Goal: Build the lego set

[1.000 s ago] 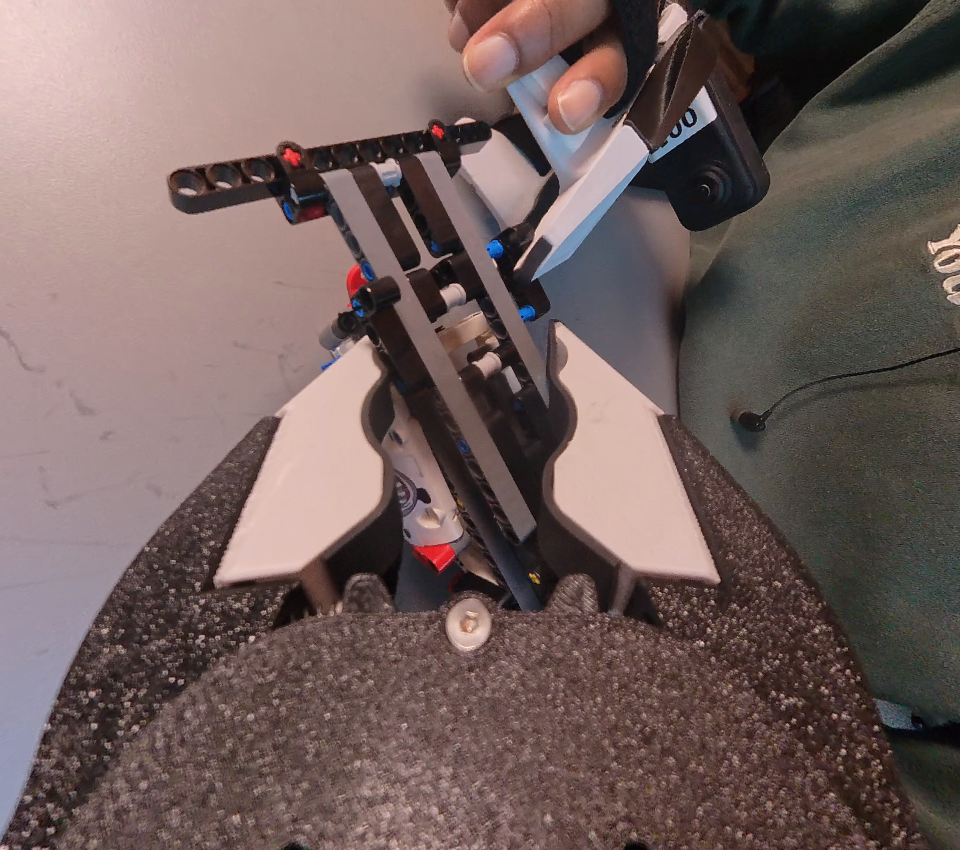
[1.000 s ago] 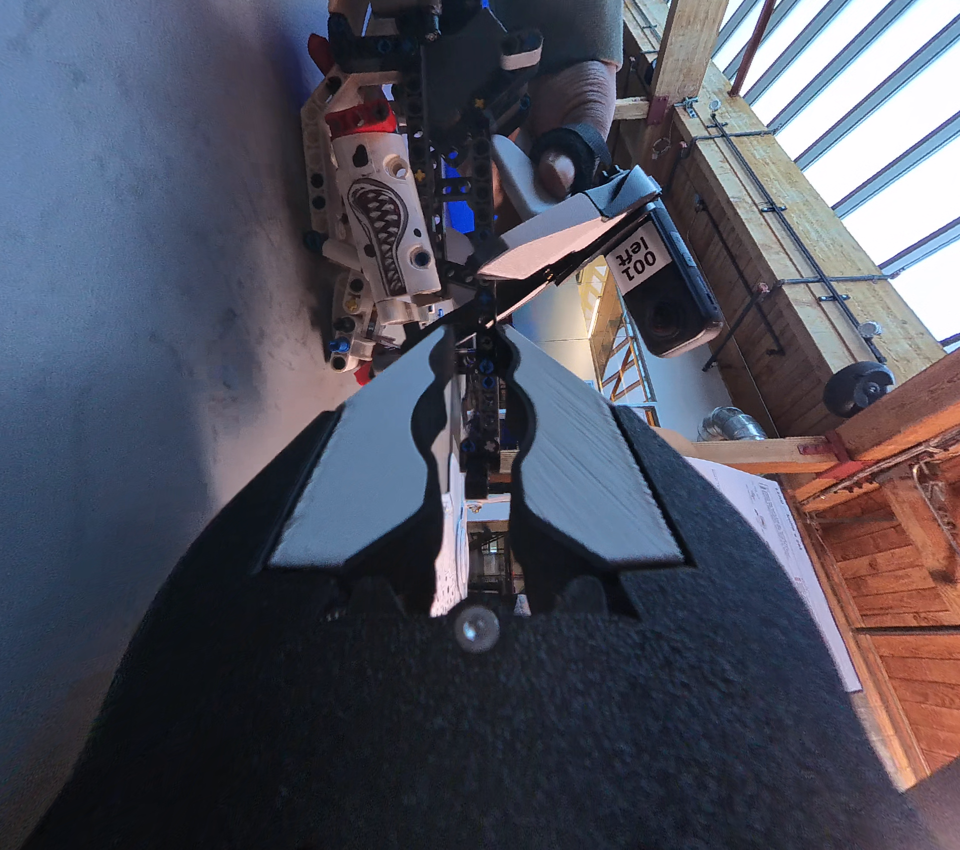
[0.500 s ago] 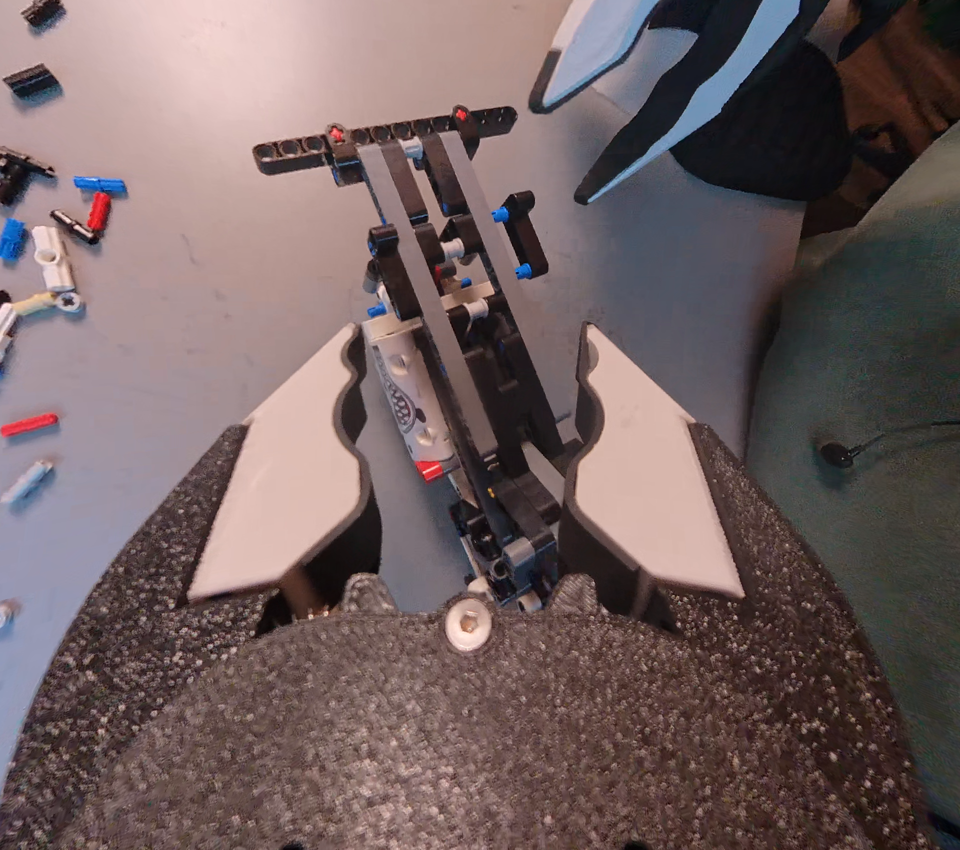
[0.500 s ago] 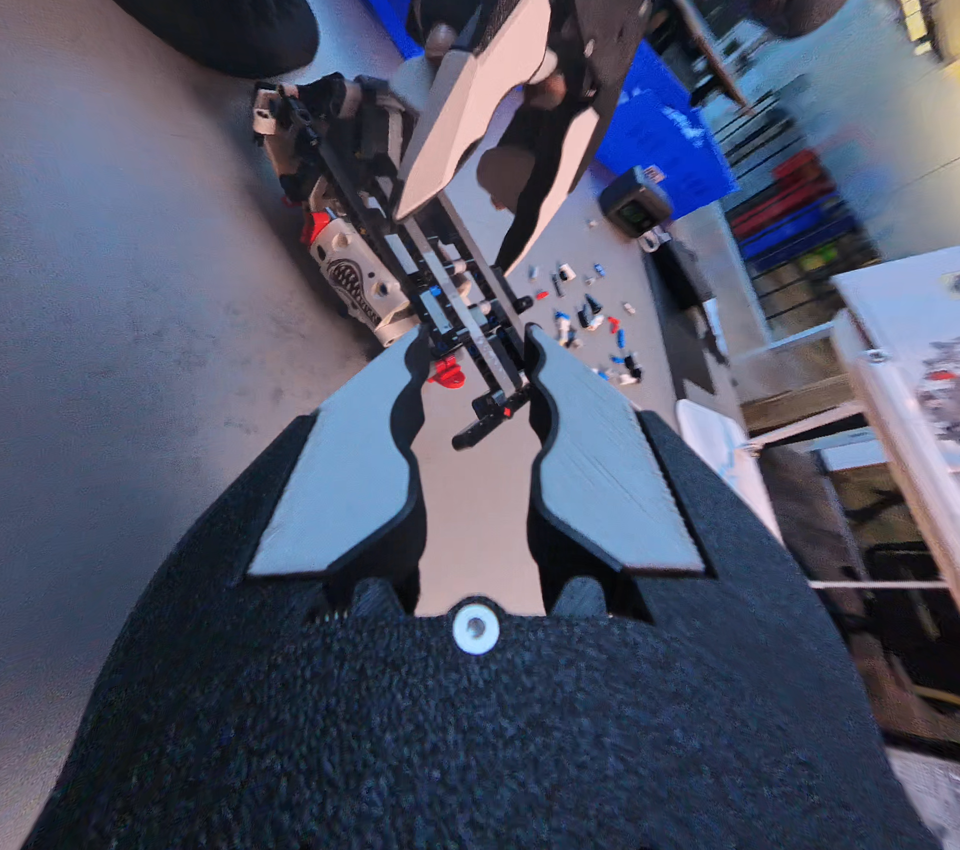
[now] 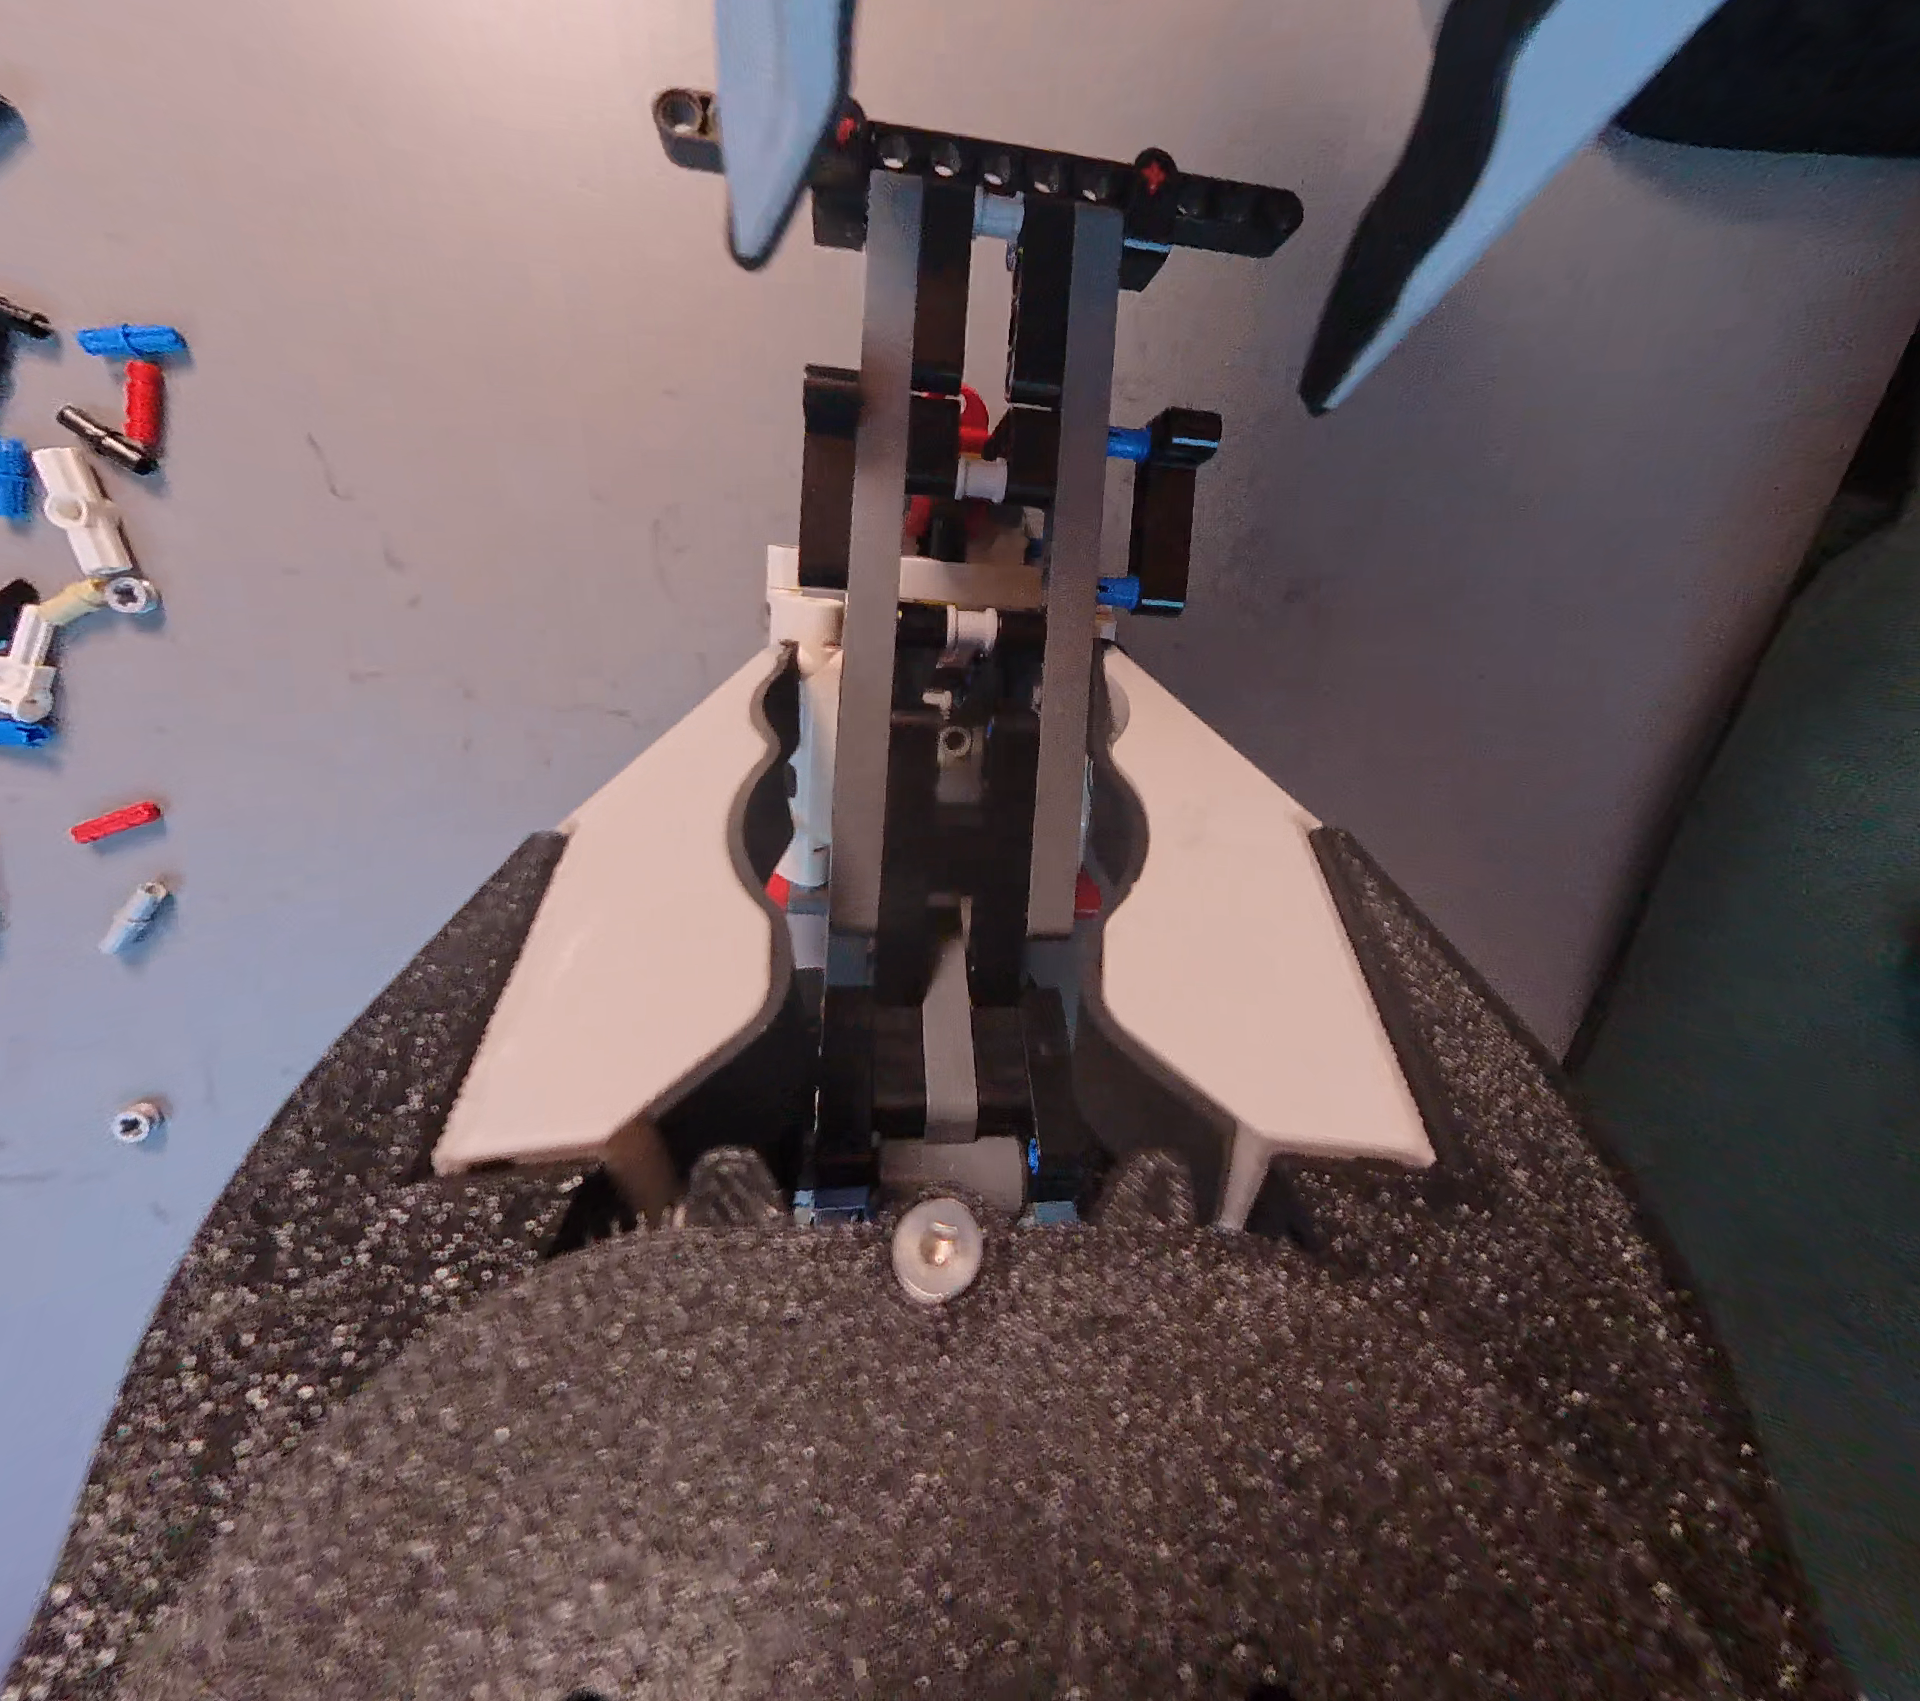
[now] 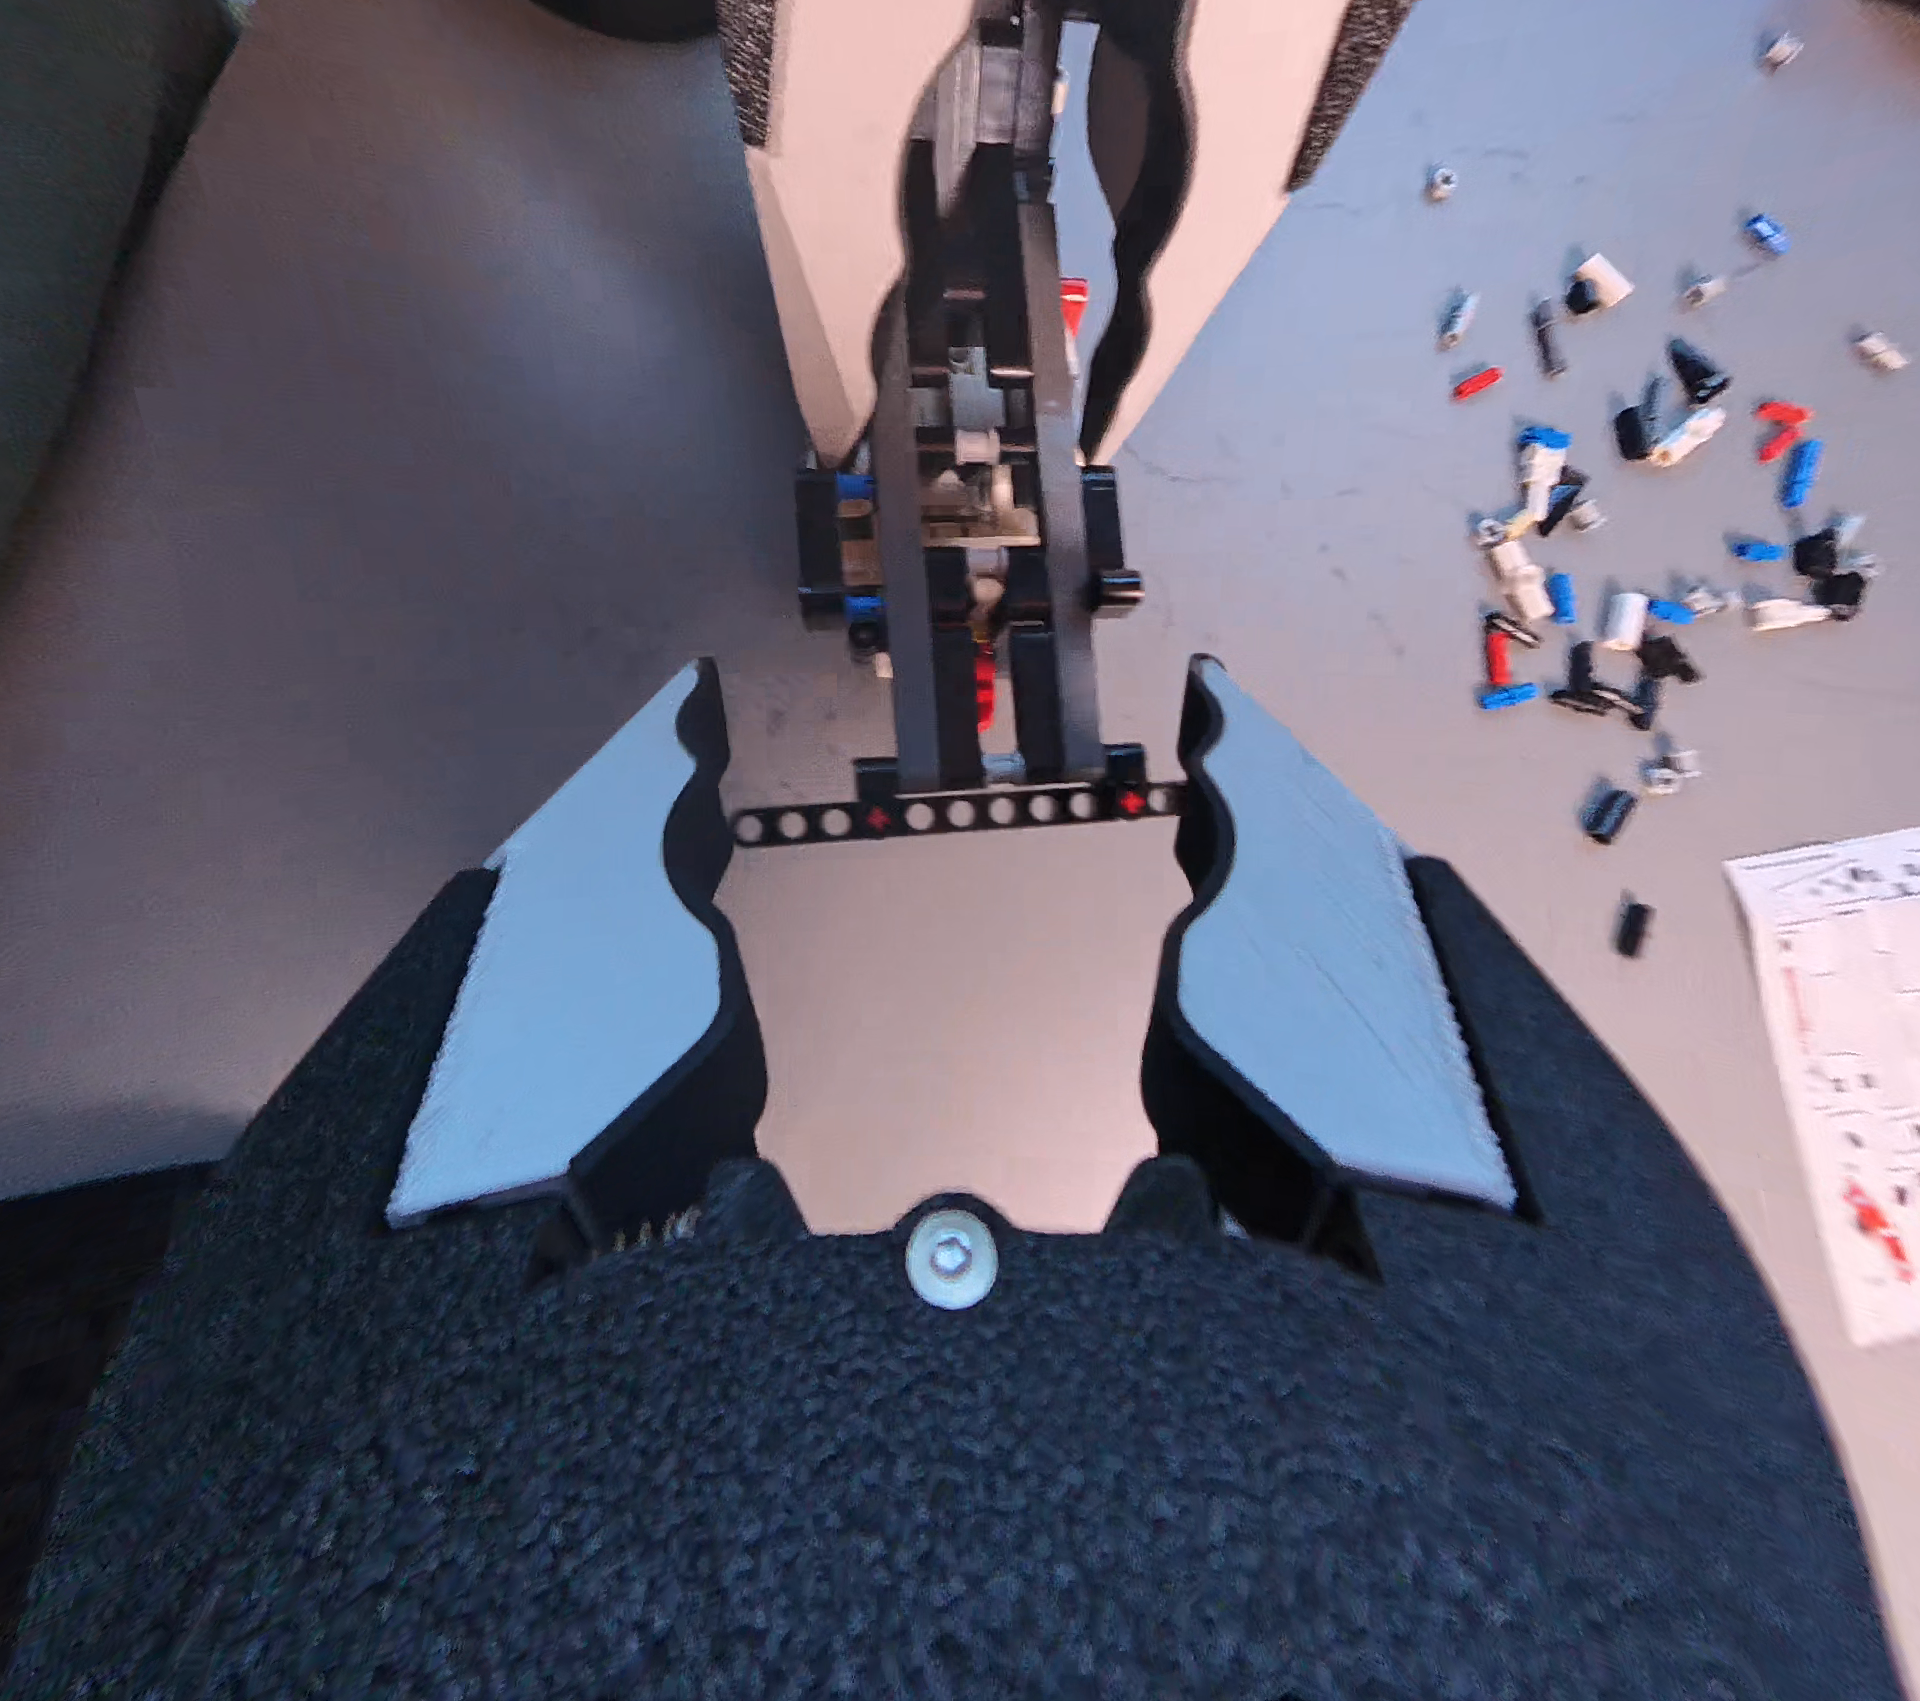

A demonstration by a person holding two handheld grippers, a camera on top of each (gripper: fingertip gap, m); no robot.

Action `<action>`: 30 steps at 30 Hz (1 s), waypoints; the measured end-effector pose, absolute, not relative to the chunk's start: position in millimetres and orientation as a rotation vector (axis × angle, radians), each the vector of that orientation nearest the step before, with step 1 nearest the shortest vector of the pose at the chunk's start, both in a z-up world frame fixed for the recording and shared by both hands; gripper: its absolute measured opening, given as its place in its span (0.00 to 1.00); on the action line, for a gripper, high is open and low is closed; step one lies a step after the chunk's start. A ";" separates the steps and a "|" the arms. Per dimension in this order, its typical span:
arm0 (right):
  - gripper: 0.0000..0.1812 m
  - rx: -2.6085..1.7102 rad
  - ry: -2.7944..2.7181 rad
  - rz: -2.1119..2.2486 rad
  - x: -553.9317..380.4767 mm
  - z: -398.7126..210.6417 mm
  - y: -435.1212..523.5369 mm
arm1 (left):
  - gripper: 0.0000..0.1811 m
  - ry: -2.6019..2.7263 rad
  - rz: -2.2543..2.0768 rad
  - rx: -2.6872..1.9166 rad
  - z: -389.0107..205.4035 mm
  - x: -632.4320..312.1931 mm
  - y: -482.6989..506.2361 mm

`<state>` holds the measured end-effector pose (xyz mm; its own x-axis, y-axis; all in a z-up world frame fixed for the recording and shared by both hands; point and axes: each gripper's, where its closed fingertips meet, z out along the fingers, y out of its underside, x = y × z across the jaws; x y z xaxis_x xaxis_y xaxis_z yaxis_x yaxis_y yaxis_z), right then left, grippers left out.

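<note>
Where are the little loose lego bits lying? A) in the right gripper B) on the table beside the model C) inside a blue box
B: the loose pieces lie scattered on the grey table beside the lego model; the right gripper is open and empty.

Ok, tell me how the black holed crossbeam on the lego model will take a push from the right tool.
Stiff plastic, so the crossbeam likely won't bend. It overhangs the narrow lego model both sides; an end push may swivel everything. Two red pins seem to hold it; it might pop off.
</note>
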<state>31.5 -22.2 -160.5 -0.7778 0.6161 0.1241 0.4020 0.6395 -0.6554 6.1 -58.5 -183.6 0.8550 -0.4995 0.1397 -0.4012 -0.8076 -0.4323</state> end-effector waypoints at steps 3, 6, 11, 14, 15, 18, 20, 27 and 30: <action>0.49 -0.901 -2.490 0.848 38.9 -165.4 -29.9 | 0.30 0.696 -0.347 -2.610 -183.2 7.0 -59.0; 0.49 -1.008 -2.447 0.796 33.7 -171.7 -27.9 | 0.30 0.708 -0.376 -2.587 -183.4 8.4 -57.8; 0.45 -1.105 -2.491 0.802 29.3 -174.4 -32.4 | 0.36 0.770 -0.413 -2.535 -179.9 12.6 -60.0; 0.44 -1.117 -2.514 0.799 28.1 -173.8 -36.4 | 0.39 0.799 -0.391 -2.511 -177.4 8.5 -63.8; 0.43 -1.127 -2.516 0.809 27.6 -173.2 -39.0 | 0.38 0.808 -0.369 -2.516 -178.8 5.8 -64.7; 0.40 -1.137 -2.531 0.769 26.3 -176.7 -40.7 | 0.34 0.841 -0.338 -2.513 -184.5 4.3 -65.9; 0.37 -1.127 -2.540 0.752 26.3 -178.5 -39.5 | 0.33 0.862 -0.349 -2.493 -183.8 5.4 -66.7; 0.35 -1.114 -2.540 0.778 27.3 -178.1 -42.6 | 0.33 0.902 -0.353 -2.457 -182.8 7.4 -68.5; 0.34 -1.115 -2.531 0.806 27.1 -177.7 -43.0 | 0.33 0.916 -0.365 -2.453 -182.8 7.6 -68.9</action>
